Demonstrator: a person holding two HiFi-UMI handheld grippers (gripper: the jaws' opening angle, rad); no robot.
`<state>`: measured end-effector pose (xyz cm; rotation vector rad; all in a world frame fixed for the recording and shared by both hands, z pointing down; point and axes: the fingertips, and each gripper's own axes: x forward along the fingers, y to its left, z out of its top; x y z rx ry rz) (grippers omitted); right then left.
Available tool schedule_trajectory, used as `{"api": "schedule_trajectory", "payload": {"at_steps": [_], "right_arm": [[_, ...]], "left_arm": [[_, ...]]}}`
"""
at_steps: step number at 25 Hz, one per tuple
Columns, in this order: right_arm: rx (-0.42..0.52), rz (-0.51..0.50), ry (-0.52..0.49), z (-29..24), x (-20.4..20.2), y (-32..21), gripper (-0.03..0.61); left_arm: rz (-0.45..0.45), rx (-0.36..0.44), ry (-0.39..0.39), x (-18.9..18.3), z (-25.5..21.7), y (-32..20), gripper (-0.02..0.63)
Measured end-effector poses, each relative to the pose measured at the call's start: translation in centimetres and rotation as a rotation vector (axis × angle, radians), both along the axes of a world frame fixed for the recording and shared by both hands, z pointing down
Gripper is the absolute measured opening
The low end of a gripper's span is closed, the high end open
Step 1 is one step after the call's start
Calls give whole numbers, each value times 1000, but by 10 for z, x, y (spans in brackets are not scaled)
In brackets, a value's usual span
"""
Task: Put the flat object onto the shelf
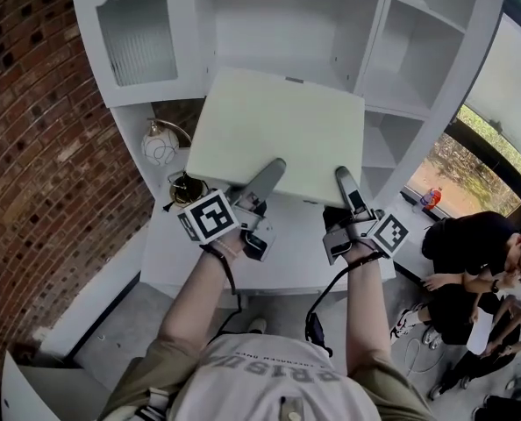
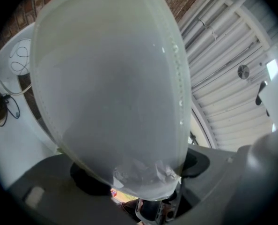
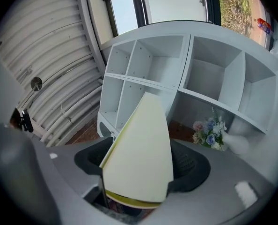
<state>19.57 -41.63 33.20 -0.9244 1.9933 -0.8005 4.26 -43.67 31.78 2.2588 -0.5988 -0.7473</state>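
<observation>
Cream flat square board [image 1: 282,130] | clamped by left tool [image 1: 274,167] and right tool [image 1: 341,175] | held up before white shelf unit [image 1: 418,51] | not yet shelved

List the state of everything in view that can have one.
Flat panel: held up in front of the shelves, not yet placed.
Left gripper: jaws shut on the panel's near edge.
Right gripper: jaws shut on the panel's near edge.
Shelf unit: open-fronted.
Ribbed-glass door: closed.
</observation>
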Motion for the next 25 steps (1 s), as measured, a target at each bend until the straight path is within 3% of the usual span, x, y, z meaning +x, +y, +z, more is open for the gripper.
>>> {"api": "schedule_trajectory", "payload": {"at_steps": [9,25], "right_arm": [[9,8,6,-12,-3,-59,373],[-41,14,-17,-12,12,-122,379]], "left_arm": [[13,6,3,-1,-11,-61,410],[-18,-82,33,7,-7,-120,405]]}}
